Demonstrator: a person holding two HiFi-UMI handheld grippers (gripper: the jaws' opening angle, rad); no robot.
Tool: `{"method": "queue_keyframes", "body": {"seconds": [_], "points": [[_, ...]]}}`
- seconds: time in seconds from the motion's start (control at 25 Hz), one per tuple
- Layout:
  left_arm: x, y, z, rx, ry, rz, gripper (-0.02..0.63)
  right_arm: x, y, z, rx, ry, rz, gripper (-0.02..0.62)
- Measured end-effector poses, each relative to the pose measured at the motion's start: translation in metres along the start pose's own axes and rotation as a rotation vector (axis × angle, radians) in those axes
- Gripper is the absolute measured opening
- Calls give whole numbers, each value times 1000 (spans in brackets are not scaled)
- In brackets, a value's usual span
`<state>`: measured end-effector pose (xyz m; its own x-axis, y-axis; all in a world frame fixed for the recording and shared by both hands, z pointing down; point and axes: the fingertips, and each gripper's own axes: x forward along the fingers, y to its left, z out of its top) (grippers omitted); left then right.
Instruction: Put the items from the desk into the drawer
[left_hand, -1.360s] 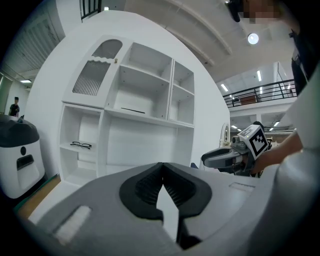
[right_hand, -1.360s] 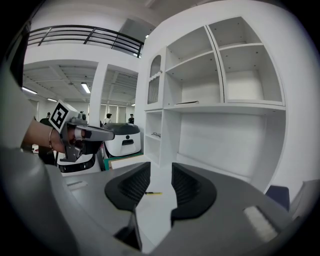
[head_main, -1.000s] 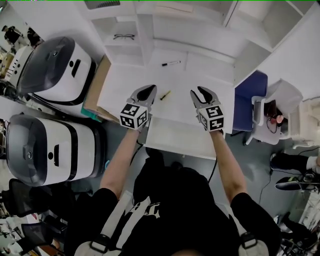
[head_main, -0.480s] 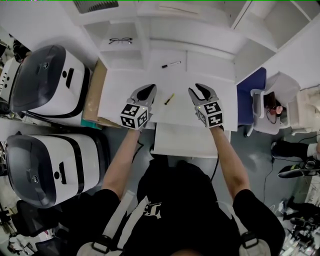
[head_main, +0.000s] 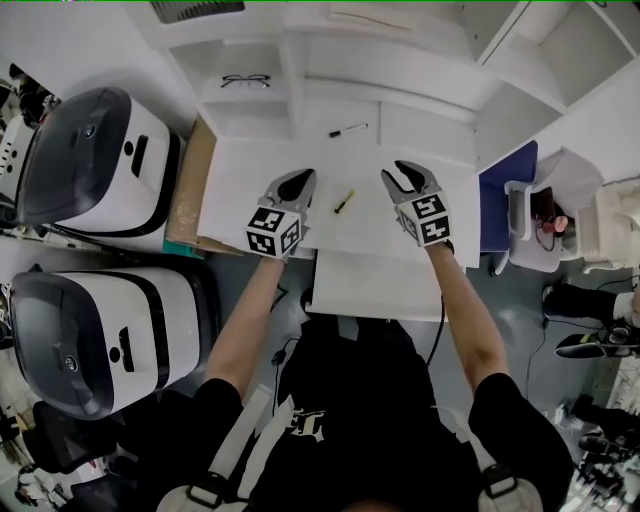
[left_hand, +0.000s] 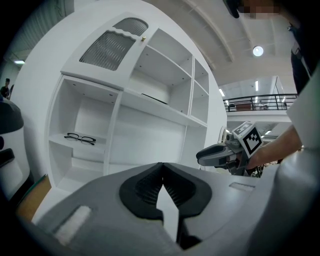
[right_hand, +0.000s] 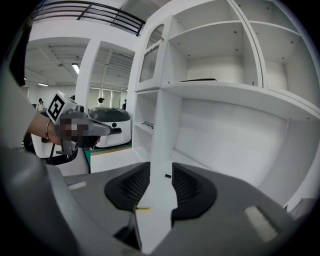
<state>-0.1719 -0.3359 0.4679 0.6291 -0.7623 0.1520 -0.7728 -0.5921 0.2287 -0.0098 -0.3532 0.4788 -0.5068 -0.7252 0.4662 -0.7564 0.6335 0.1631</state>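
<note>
On the white desk (head_main: 250, 170) a small yellow-and-black tool (head_main: 344, 201) lies between my two grippers. A black marker (head_main: 348, 129) lies farther back near the shelf unit. A pair of glasses (head_main: 245, 81) rests on a left shelf and also shows in the left gripper view (left_hand: 80, 138). The white drawer (head_main: 378, 285) stands pulled out under the desk's front edge, empty as far as I can see. My left gripper (head_main: 297, 180) (left_hand: 161, 169) hovers left of the tool, shut on nothing. My right gripper (head_main: 404, 174) (right_hand: 161, 169) hovers to its right, slightly open and empty.
White shelf compartments (head_main: 400, 60) rise behind the desk. Two large white-and-black machines (head_main: 95, 150) (head_main: 95, 320) stand on the left, beside a cardboard sheet (head_main: 190, 185). A blue chair (head_main: 500, 200) is at the right.
Both grippers have drifted together a little to the right over the desk, relative to the yellow tool. Their jaws look unchanged.
</note>
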Motion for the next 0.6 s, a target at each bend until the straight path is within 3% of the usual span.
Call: {"method": "queue_keyframes", "body": {"seconds": [0.6], "points": [[41,13,-35,-5,57,157,5,72,-34,-34,-157,36,156,138]]}}
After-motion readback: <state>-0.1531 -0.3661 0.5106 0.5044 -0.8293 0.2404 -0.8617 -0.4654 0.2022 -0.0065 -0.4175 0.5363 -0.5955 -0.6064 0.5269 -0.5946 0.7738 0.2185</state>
